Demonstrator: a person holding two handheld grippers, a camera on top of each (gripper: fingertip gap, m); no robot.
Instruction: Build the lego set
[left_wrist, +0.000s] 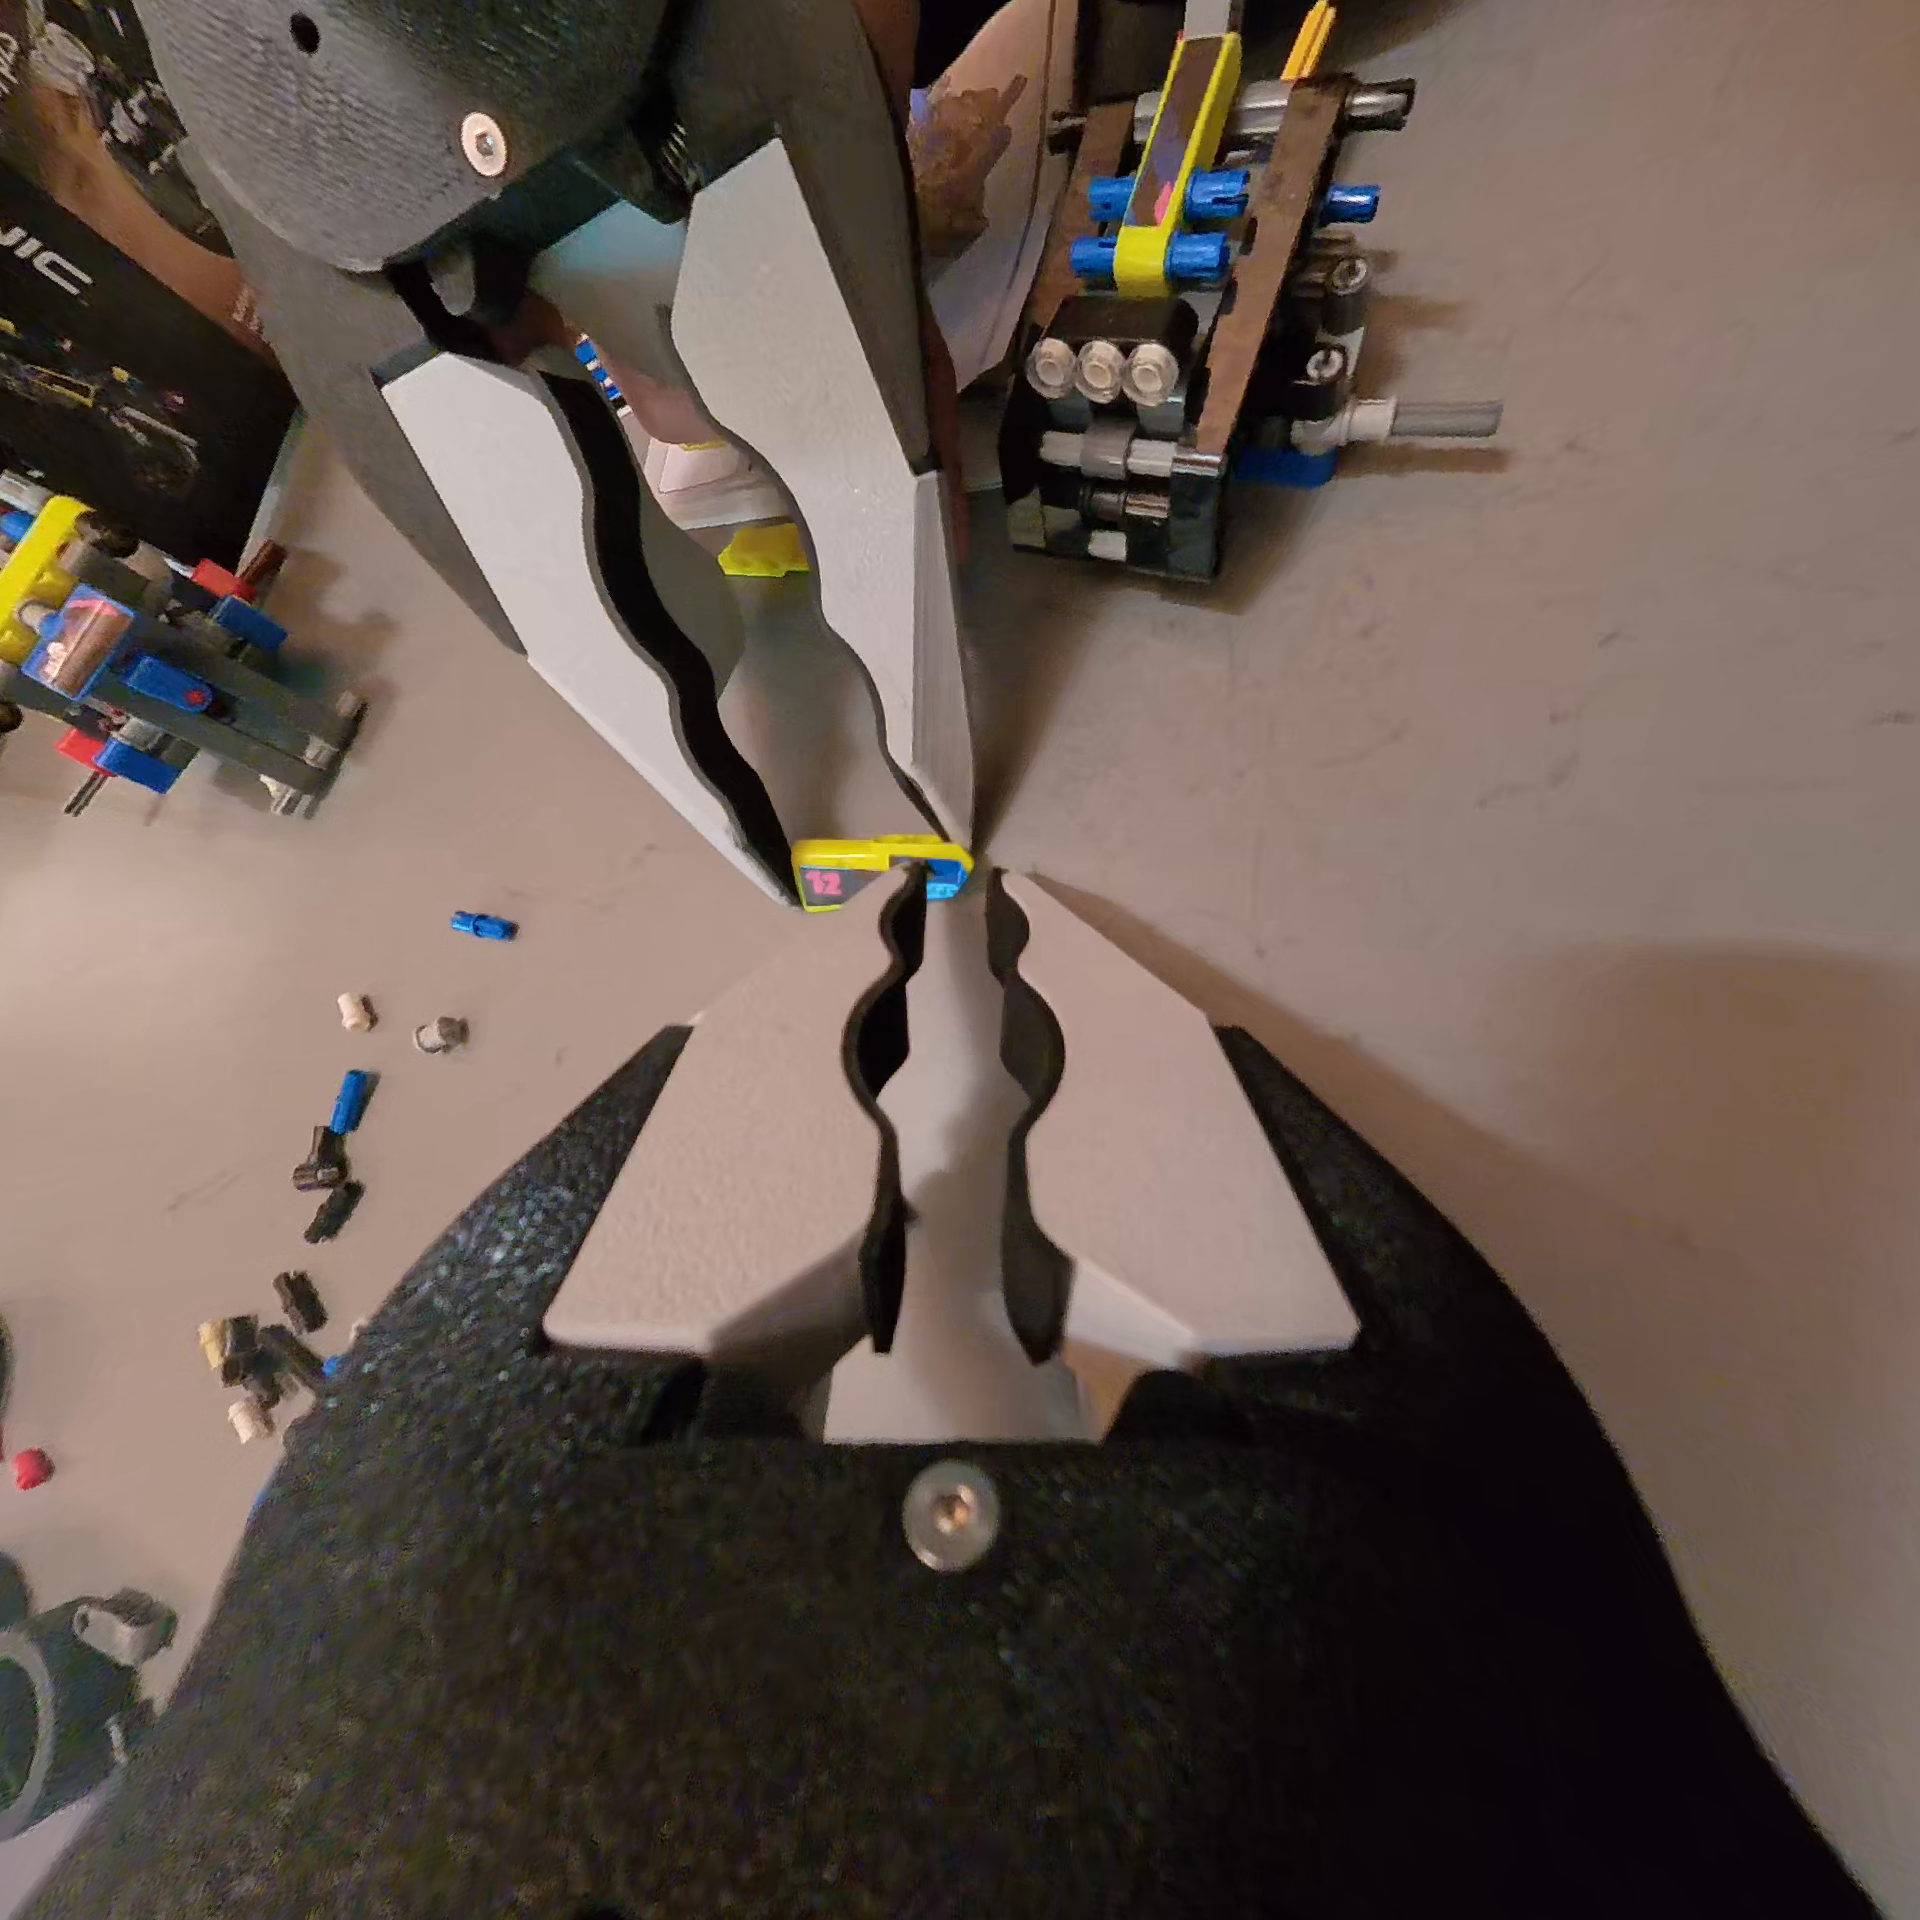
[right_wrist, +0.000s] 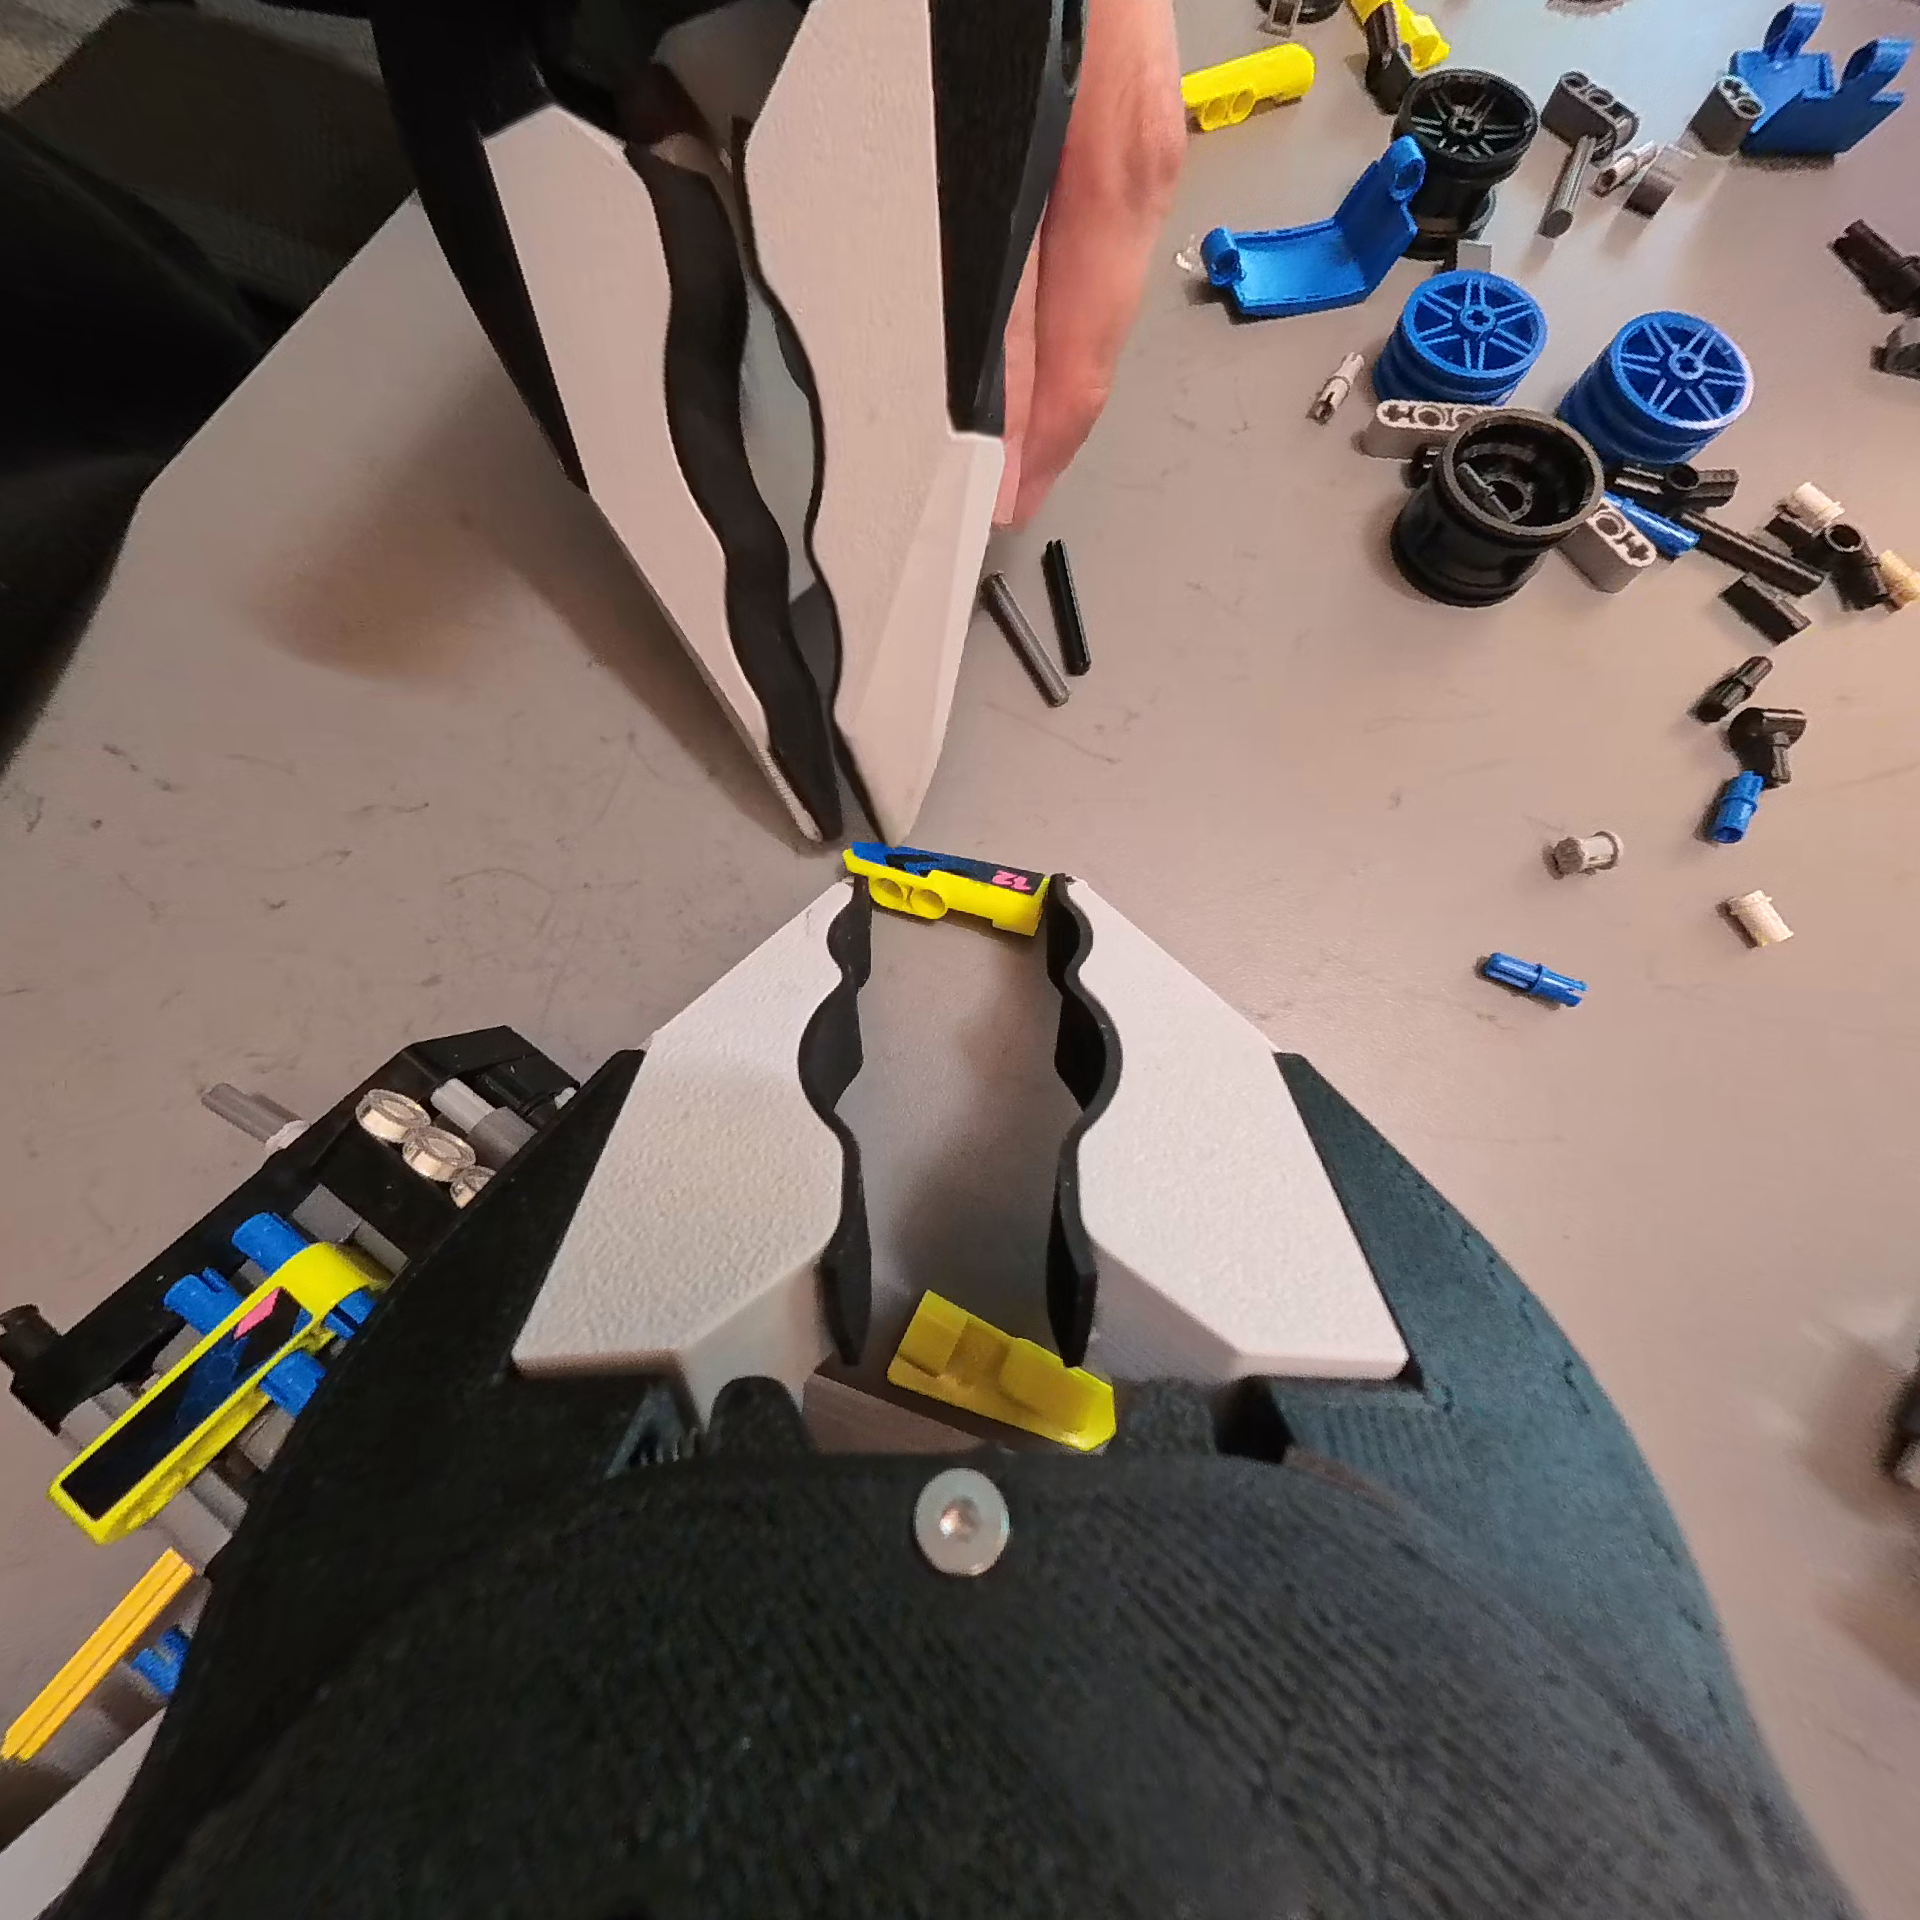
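The right gripper (right_wrist: 951, 894) grasps a small yellow panel piece (right_wrist: 961, 891) with a blue, black and pink sticker on its face, holding it lengthwise at the very fingertips, one black pad at each end, just above the grey table (right_wrist: 312, 883). In the left wrist view the same yellow piece (left_wrist: 847, 871) sits across the tips of the right gripper (left_wrist: 883, 857), which reaches in from above.

The left gripper (left_wrist: 956, 883) comes in from the opposite side with its jaws narrowly parted. Its fingertips stand at the blue-stickered end of the piece; whether they press on it cannot be told. In the right wrist view the left gripper (right_wrist: 831, 821) hangs tip-down just beside that end, a hand (right_wrist: 1081, 312) behind it.

A second yellow piece (right_wrist: 1003, 1371) lies near the base of the right gripper's fingers. A partly built black model (left_wrist: 1174, 343) with yellow and blue parts stands near, and loose blue pins (left_wrist: 483, 925), blue wheel rims (right_wrist: 1465, 338), a black wheel hub (right_wrist: 1507, 499) and two dark axles (right_wrist: 1039, 623) are scattered about.
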